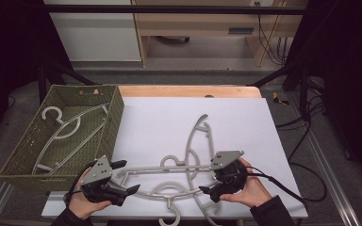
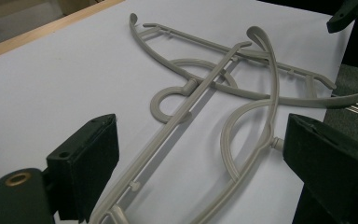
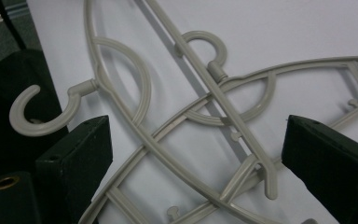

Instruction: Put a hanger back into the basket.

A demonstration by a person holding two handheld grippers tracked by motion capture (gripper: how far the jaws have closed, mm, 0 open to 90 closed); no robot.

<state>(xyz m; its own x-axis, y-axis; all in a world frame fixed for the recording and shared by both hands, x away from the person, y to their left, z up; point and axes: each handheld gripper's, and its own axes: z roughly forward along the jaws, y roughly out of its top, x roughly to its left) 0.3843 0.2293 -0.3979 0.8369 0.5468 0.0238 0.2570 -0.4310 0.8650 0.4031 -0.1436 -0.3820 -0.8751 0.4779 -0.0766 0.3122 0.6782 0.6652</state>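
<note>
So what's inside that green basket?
One grey hanger lies inside the green basket, its hook toward the far left corner. The near wall hides the bottom strip of the basket floor, so anything small tucked there cannot be seen.

Two hangers are lying crossed on the sheet at table front, w/ a third hanger sitting in the basket at left, grippers flanking the crossed pair.

no legible text or labels, seemingly
</note>
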